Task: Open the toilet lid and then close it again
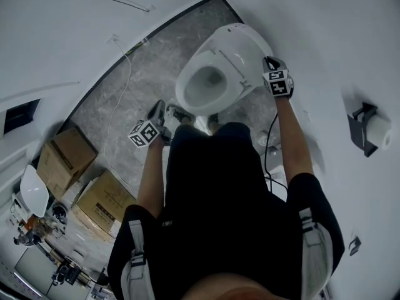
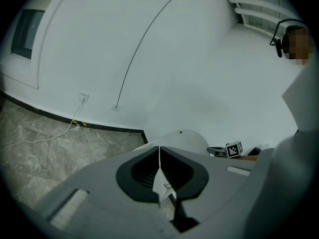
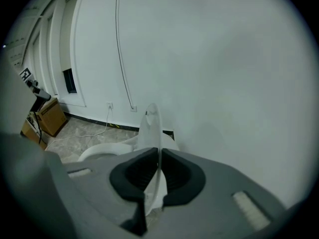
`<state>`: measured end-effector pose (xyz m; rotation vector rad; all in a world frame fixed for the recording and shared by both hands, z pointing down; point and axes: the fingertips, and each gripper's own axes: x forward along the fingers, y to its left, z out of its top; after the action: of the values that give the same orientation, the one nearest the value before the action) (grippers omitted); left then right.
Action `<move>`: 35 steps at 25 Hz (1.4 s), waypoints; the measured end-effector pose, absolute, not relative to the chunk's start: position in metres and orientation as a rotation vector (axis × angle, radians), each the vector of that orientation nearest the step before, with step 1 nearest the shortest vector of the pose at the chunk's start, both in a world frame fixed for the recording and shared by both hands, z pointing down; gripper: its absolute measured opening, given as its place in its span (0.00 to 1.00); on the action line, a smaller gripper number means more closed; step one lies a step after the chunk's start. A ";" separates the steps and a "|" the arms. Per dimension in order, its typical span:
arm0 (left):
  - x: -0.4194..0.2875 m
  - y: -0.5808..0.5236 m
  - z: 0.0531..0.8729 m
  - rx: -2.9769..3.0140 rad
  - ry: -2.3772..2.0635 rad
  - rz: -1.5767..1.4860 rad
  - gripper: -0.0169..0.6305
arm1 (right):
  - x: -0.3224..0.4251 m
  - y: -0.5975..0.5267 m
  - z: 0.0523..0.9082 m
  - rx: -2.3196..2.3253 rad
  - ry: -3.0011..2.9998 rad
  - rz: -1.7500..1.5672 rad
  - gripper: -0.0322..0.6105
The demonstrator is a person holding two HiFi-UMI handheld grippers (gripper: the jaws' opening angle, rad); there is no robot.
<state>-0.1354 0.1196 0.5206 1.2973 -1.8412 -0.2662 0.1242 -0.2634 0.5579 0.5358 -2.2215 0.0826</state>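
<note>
Looking down in the head view, we find the toilet bowl [image 1: 209, 80] at the upper centre of the frame, with the toilet lid [image 1: 245, 41] raised off it toward the upper right. Our right gripper [image 3: 159, 156] has its jaws closed on the lid's thin white edge. In the right gripper view that edge stands up between the dark pads and rises above them, in front of the white wall. Our left gripper [image 2: 159, 153] sits left of centre in the head view, apart from the toilet. Its jaws are pressed together and grip nothing. Each gripper's cube carries black-and-white square markers. Two cardboard boxes [image 1: 69, 158] at the lower left bear dark print that is too small for us to read. A toilet roll [image 1: 379, 130] hangs on a dark holder at the right edge. We can read no brand or wording anywhere.
</note>
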 end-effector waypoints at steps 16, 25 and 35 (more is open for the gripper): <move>-0.148 0.121 0.524 1.336 -1.799 -0.266 0.05 | 0.119 -0.243 0.554 0.568 -2.203 0.089 0.09; -0.172 0.125 0.524 1.385 -1.746 -0.254 0.05 | 0.110 -0.218 0.550 0.608 -2.177 0.090 0.09; -0.202 0.141 0.529 1.438 -1.661 -0.233 0.05 | 0.096 -0.168 0.549 0.621 -2.138 0.051 0.10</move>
<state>-0.2025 0.1406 0.5293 1.4379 -1.6615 -0.2333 0.0960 -0.1681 0.5494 0.6210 -2.1380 0.0509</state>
